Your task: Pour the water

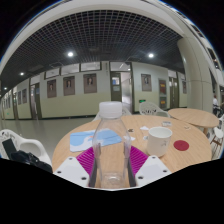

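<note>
A clear plastic water bottle [111,140] with a white cap stands upright between my fingers, its base close to the camera. My gripper [111,163] has its pink pads [87,160] against both sides of the bottle and looks shut on it. A white cup [159,140] stands on the round wooden table [195,152], just beyond my right finger.
A blue and white cloth or packet [90,136] lies on the table behind the bottle to the left. A red round coaster [181,145] lies right of the cup. More tables [195,117] stand at the right. A wide hall floor stretches beyond.
</note>
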Demonstrator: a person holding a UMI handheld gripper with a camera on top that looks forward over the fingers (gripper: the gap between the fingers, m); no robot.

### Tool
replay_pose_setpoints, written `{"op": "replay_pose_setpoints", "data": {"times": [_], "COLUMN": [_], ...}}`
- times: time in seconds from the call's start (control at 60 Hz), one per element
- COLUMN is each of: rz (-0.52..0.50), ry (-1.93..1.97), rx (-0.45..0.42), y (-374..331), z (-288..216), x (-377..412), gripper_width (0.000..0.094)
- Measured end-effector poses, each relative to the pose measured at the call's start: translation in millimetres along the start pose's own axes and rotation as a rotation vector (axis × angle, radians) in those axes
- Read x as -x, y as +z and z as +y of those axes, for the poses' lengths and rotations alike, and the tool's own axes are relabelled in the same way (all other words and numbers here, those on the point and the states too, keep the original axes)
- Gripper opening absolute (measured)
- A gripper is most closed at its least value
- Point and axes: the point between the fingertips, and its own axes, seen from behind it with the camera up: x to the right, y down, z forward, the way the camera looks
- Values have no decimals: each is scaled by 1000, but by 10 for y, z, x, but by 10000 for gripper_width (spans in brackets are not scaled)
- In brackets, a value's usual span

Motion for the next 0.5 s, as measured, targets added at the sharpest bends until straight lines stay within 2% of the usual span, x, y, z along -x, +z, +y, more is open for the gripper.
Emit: {"op": "replay_pose_setpoints", "data": {"times": [0.15, 0.267, 0.333, 0.5], "rz": [-18, -82, -107, -224], "ry": [48, 209, 379, 973], "rx": [-21, 3, 9, -46], "y": [-19, 100, 259, 447], "z": [-12, -89, -253, -879], "x": [-54, 48, -162, -210], "gripper_width": [337, 331, 331, 329]}}
